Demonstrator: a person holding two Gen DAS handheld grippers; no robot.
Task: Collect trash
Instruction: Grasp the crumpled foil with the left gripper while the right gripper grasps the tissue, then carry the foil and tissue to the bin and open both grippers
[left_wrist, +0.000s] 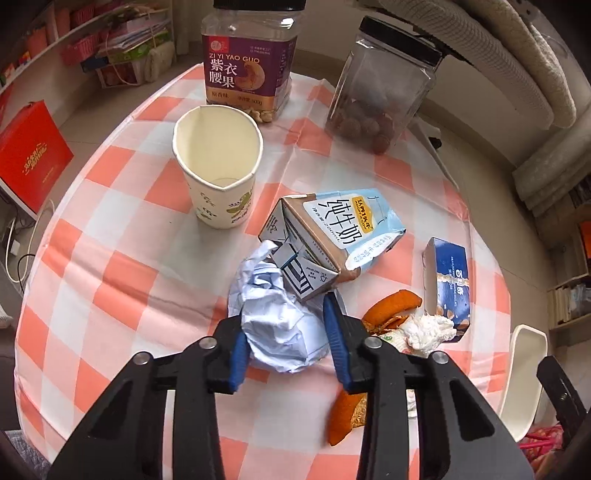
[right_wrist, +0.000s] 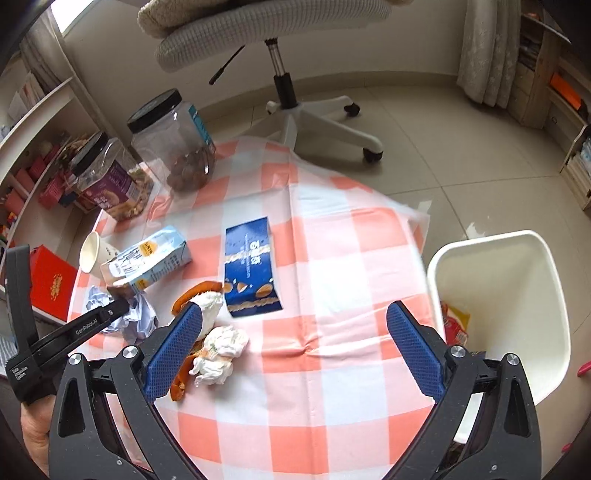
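While your left gripper (left_wrist: 286, 325) brackets the crumpled paper ball (left_wrist: 275, 317) at lower centre of the left wrist view, its blue pads sit against the wad's two sides, though a firm clamp cannot be confirmed. The flattened milk carton (left_wrist: 325, 240) lies just above the ball, touching it, its long axis running from lower left to upper right with the torn end toward the right. The paper cup (left_wrist: 218, 166) stands upright at upper left on the checked tablecloth (left_wrist: 122, 280). In the right wrist view, your right gripper (right_wrist: 295, 347) hangs wide open and holds nothing. The blue snack box (right_wrist: 251, 262) lies flat at centre frame, long axis near vertical. Orange peel (right_wrist: 201, 288) and a white tissue wad (right_wrist: 221, 347) lie left of centre; the white bin (right_wrist: 517, 302) stands at right.
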